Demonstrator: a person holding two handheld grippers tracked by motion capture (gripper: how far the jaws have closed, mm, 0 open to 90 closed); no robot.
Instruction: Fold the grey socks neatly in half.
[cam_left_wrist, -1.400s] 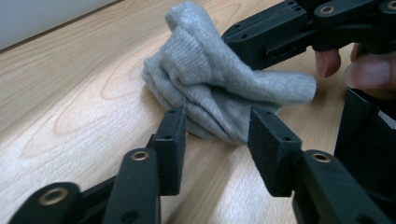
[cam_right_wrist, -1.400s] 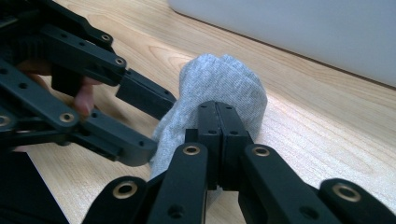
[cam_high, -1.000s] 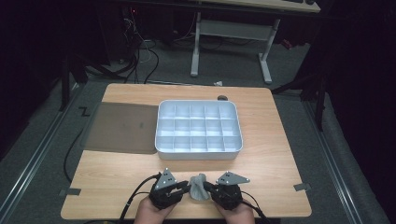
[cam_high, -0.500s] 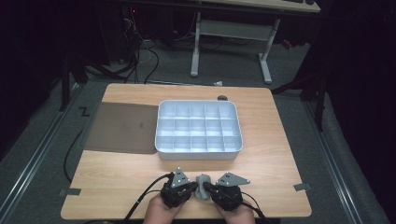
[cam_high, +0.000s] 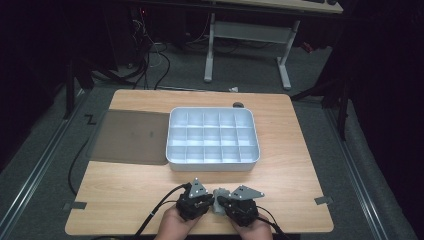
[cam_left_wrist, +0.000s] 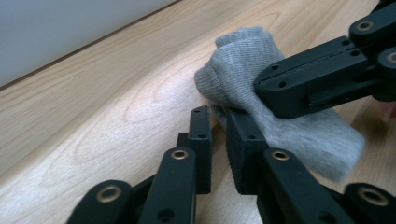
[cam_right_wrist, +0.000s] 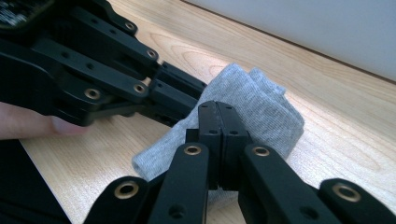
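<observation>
Grey knit fabric, a small folded sock-like cloth (cam_high: 219, 196), lies on your light wooden worktop (cam_high: 300, 165) near its front edge, midway along it, between your two grippers. Behind it, toward the middle of the worktop, stands the white plastic organiser tray (cam_high: 213, 163) with its grid of small compartments, every one that you can see bare. A dark flat mat (cam_high: 131, 136) lies beside the tray toward the left edge.

Your right gripper (cam_right_wrist: 218, 109) is clenched, jaws together, pinching the cloth's edge. Your left gripper (cam_left_wrist: 219, 122) has just been opening a little; a narrow gap stands between its jaws, their tips at the cloth's edge, and you cannot tell whether they grip it. Both hands rest low at the front edge, grippers angled inward toward each other.
</observation>
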